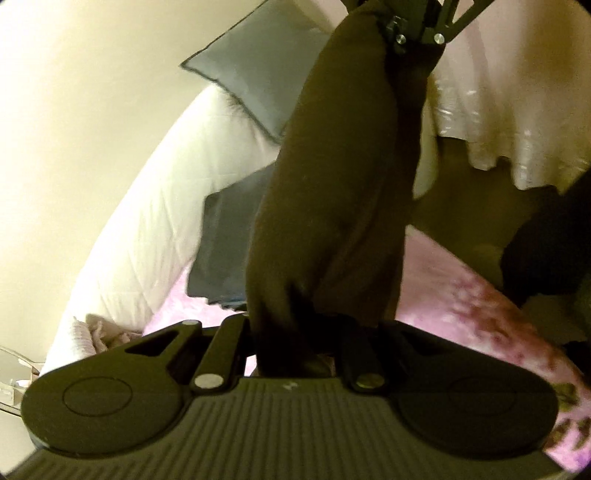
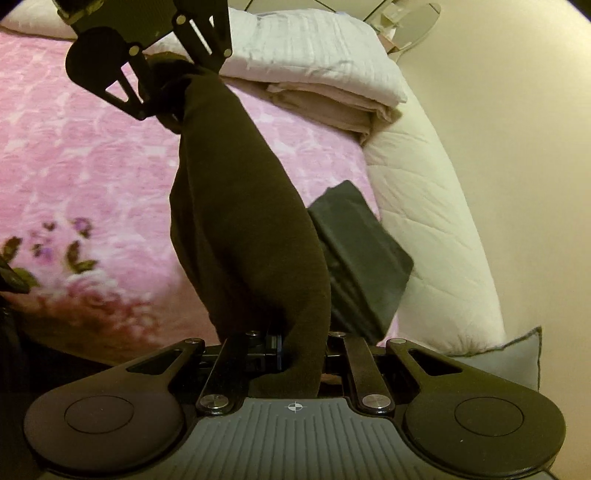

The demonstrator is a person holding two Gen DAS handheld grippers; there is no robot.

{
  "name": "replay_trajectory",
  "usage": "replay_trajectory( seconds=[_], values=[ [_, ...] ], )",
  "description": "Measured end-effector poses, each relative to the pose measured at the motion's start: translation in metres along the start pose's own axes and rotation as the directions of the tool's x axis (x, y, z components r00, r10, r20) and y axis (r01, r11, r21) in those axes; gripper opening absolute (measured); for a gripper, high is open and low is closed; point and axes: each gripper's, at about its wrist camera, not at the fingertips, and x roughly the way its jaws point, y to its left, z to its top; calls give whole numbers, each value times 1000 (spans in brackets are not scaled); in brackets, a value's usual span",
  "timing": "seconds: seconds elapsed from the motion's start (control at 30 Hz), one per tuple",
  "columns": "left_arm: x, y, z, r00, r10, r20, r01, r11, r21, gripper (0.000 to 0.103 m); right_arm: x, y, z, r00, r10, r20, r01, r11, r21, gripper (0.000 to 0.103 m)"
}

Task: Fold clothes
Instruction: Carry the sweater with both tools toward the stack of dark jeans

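Note:
A dark brown garment (image 1: 332,192) hangs stretched in the air between my two grippers, above a bed with a pink floral blanket (image 2: 74,155). My left gripper (image 1: 291,332) is shut on one end of it; its fingertips are buried in the cloth. My right gripper (image 2: 295,354) is shut on the other end. Each view shows the other gripper at the top, the right one (image 1: 410,33) and the left one (image 2: 166,103), clamped on the garment (image 2: 243,221).
A folded dark garment (image 2: 362,254) lies near the blanket's edge. Folded beige and white bedding (image 2: 325,77) sits at the bed's end. A grey pillow (image 1: 255,74) and a white quilted mattress side (image 1: 147,221) are nearby. A glass side table (image 2: 406,18) stands beyond.

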Motion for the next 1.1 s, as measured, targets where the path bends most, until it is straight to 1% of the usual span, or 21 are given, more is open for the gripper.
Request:
replay_trajectory(
  seconds=[0.07, 0.17, 0.27, 0.37, 0.43, 0.5, 0.53, 0.57, 0.63, 0.67, 0.73, 0.77, 0.83, 0.9, 0.97, 1.0, 1.03, 1.1],
  values=[
    [22, 18, 11, 1000, 20, -14, -20, 1000, -16, 9, 20, -28, 0, 1000, 2, 15, -1, 1000, -17, 11],
    [64, 50, 30, 997, 53, -53, -55, 997, -53, 9, 54, -82, 0, 999, 6, 53, -4, 999, -42, 11],
    [107, 86, 44, 989, 90, -115, -102, 990, -98, 9, 94, -141, 5, 995, 26, 99, -17, 996, -87, 11],
    [142, 132, 54, 973, 155, -170, -179, 975, -136, 9, 136, -207, 17, 986, 41, 161, -16, 988, -155, 11],
    [161, 163, 61, 957, 213, -198, -244, 958, -150, 9, 160, -248, 27, 977, 34, 208, 8, 981, -194, 11],
    [180, 177, 65, 939, 267, -217, -301, 943, -143, 9, 179, -281, 33, 965, 4, 262, 55, 974, -219, 11],
    [192, 179, 65, 934, 277, -227, -313, 939, -142, 9, 187, -294, 34, 957, -12, 289, 80, 971, -225, 11],
    [207, 175, 61, 933, 268, -239, -307, 940, -147, 9, 196, -302, 33, 950, -18, 310, 93, 970, -227, 11],
    [241, 162, 52, 934, 238, -265, -286, 945, -161, 9, 223, -310, 25, 944, -6, 331, 86, 969, -230, 11],
    [263, 147, 43, 938, 198, -284, -254, 951, -175, 9, 242, -307, 16, 947, 21, 322, 57, 972, -229, 11],
    [306, 117, 25, 941, 117, -319, -187, 962, -197, 9, 289, -291, -6, 958, 90, 270, -22, 969, -247, 11],
    [322, 102, 16, 939, 82, -333, -151, 971, -187, 9, 313, -278, -19, 966, 122, 228, -58, 962, -268, 11],
    [344, 72, 5, 936, 43, -349, -105, 982, -160, 9, 350, -256, -41, 972, 182, 151, -132, 947, -291, 11],
    [347, 55, -5, 937, 57, -344, -112, 983, -142, 10, 366, -238, -59, 968, 220, 118, -175, 935, -307, 12],
    [345, 45, -15, 939, 72, -335, -120, 985, -124, 11, 368, -226, -68, 968, 219, 118, -170, 929, -329, 16],
    [343, 42, -20, 941, 75, -331, -116, 988, -104, 11, 368, -224, -72, 969, 219, 115, -168, 924, -343, 19],
    [342, 39, -24, 942, 74, -328, -108, 991, -84, 12, 368, -222, -75, 969, 221, 110, -170, 921, -352, 19],
    [341, 39, -26, 942, 84, -325, -109, 992, -61, 11, 369, -228, -74, 968, 229, 98, -187, 929, -320, 19]
  ],
)
